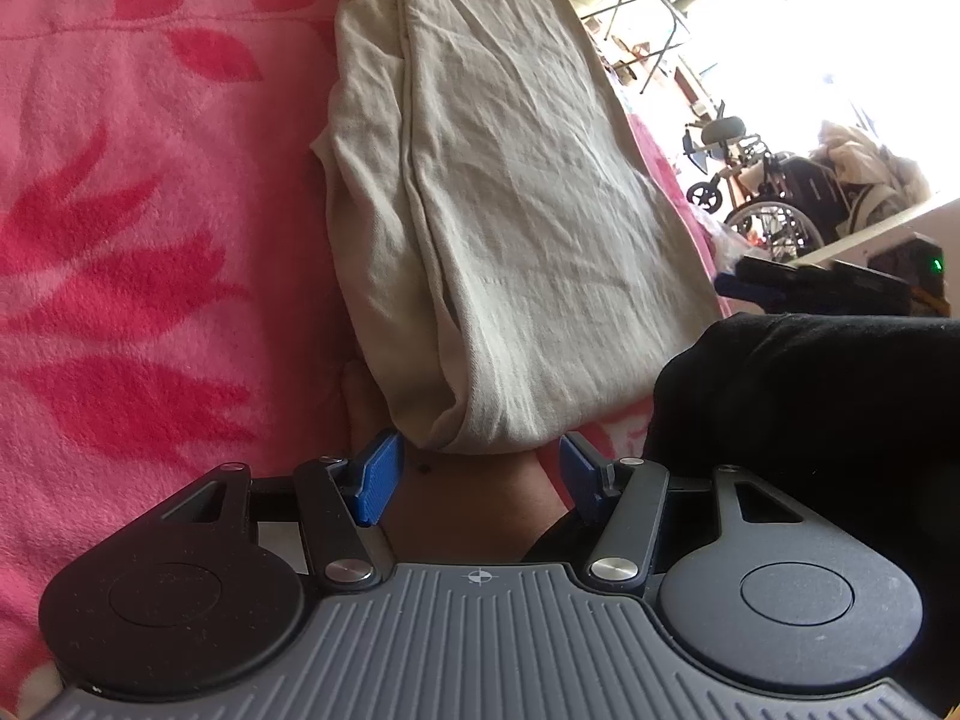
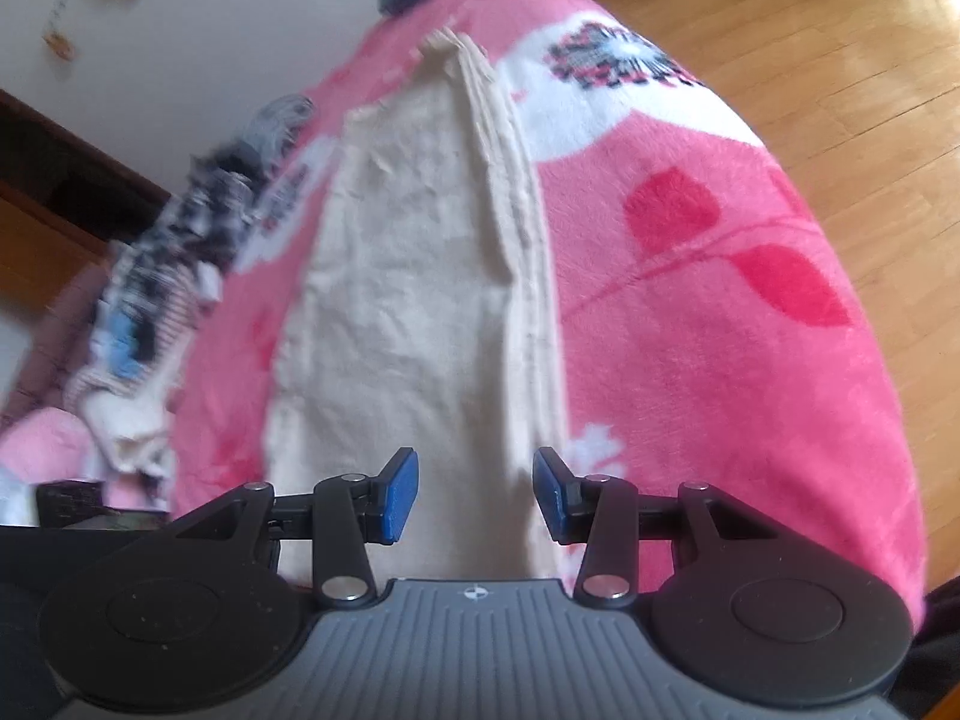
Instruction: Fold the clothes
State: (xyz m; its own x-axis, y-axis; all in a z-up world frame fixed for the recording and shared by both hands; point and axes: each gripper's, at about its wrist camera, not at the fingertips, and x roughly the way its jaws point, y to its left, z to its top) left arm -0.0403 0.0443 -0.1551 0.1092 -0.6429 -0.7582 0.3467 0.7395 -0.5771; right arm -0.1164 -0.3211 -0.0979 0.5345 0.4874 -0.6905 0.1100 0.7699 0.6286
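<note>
Both grippers, left gripper point(image 1: 477, 477) and right gripper point(image 2: 476, 495), stand open and empty at the near end of the beige garment point(image 1: 510, 210) on the pink blanket point(image 1: 150, 210); advise gripping both corners evenly before folding.

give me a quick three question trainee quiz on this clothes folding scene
1. True or false: the left tongs are clamped on the long folded beige cotton garment.
2. What does the beige garment lie on? A) bare wooden floor B) pink fleece blanket with red leaf print C) grey metal table
3. Fill in: in the right wrist view, the heap of unfolded mixed clothes lies to the ____ of the beige garment.

Key
1. False: the blue pads stand apart, with the garment's near end just ahead of them.
2. B, the pink fleece blanket.
3. Left. The right tongs are open over the garment too.
</note>
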